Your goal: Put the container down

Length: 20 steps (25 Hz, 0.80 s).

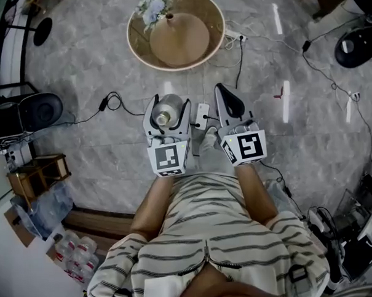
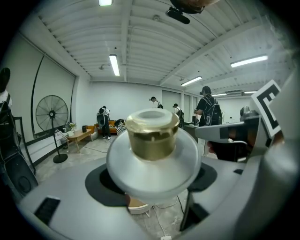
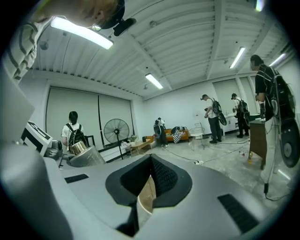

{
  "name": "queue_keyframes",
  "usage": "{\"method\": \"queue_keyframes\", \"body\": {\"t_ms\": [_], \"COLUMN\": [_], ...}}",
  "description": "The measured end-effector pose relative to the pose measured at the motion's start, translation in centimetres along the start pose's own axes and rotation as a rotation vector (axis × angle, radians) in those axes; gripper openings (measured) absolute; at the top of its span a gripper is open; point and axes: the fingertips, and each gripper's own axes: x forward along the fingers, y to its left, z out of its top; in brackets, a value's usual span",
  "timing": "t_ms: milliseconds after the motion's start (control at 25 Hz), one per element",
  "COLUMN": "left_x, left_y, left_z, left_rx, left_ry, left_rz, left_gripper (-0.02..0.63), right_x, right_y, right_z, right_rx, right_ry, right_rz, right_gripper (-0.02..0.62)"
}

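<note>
Seemingly capped container [image 2: 152, 140] — in left gripper [image 1: 169, 113]

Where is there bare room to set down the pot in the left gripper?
Bare floor lies between the round table and the speaker, and more right of the right gripper. The table is crowded: a tan cone and flowers nearly fill it. Cables and a power strip clutter the floor just short of the table.

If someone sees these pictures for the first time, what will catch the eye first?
First, the container with its gold cap, clamped between the jaws of the left gripper, just in front of the person. Beside it, the right gripper is closed and empty. Farther ahead stands a round table bearing a tan vase.
</note>
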Motion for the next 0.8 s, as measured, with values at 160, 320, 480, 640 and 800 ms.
{"method": "queue_keyframes", "body": {"t_ms": [160, 320, 480, 640, 800], "left_x": [4.2, 7.7, 11.3, 14.3, 16.5], "left_y": [1.5, 2.9, 4.3, 5.2, 5.3], "left_z": [-1.2, -3.4, -6.1, -9.0, -12.0], "left_rx": [-0.008, 0.002, -0.011, -0.012, -0.010], "left_ry": [0.040, 0.080, 0.107, 0.131, 0.164], "left_rz": [-0.030, -0.062, -0.082, -0.098, -0.118], "left_gripper": [0.330, 0.330, 0.330, 0.330, 0.330], "right_x": [4.0, 7.2, 10.2, 12.4, 13.7], "right_y": [-1.7, -2.8, -4.0, -5.1, -6.0], "right_z": [-2.0, -4.5, -7.6, -10.4, -13.1], "right_rx": [0.011, 0.033, 0.046, 0.060, 0.073], "right_ry": [0.043, 0.083, 0.121, 0.141, 0.165], "right_rz": [-0.024, -0.045, -0.060, -0.069, -0.087], "right_gripper": [0.009, 0.009, 0.009, 0.009, 0.009]}}
